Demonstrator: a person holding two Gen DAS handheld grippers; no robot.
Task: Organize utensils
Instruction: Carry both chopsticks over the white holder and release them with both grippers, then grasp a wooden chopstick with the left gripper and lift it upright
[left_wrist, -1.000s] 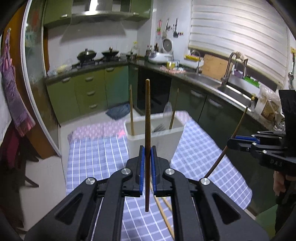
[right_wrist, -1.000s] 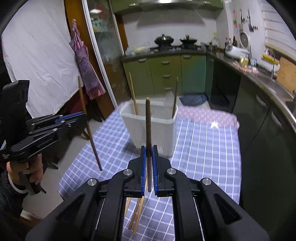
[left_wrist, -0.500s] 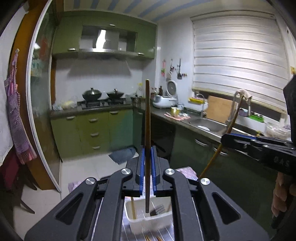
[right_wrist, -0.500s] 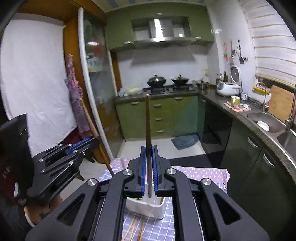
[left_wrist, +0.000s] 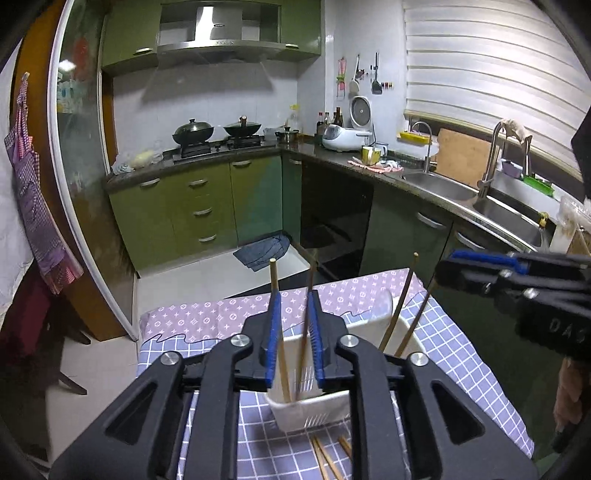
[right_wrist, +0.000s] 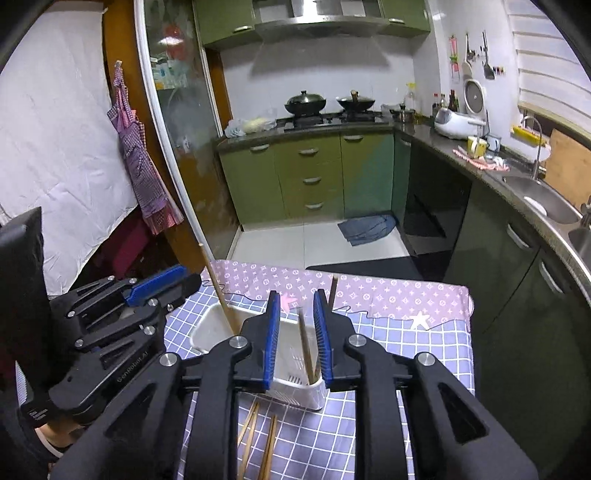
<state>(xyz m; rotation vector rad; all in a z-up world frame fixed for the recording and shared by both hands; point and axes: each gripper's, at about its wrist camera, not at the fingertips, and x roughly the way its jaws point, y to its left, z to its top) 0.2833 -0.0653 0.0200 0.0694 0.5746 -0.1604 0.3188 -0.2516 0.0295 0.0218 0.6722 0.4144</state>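
Over white bin (left_wrist: 314, 410): both grippers (left_wrist: 294, 339) (right_wrist: 297, 336) just parted, chopsticks (left_wrist: 306, 325) released inside.

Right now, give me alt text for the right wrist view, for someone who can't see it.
The right gripper, jaws just opened, hangs over a white utensil basket on a checked tablecloth, with a chopstick standing loose between its blue pads. The left gripper is alongside; more chopsticks lie on the cloth.

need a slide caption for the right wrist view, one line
Right gripper, jaws just opened, releases a chopstick into the white utensil basket on the checked tablecloth.
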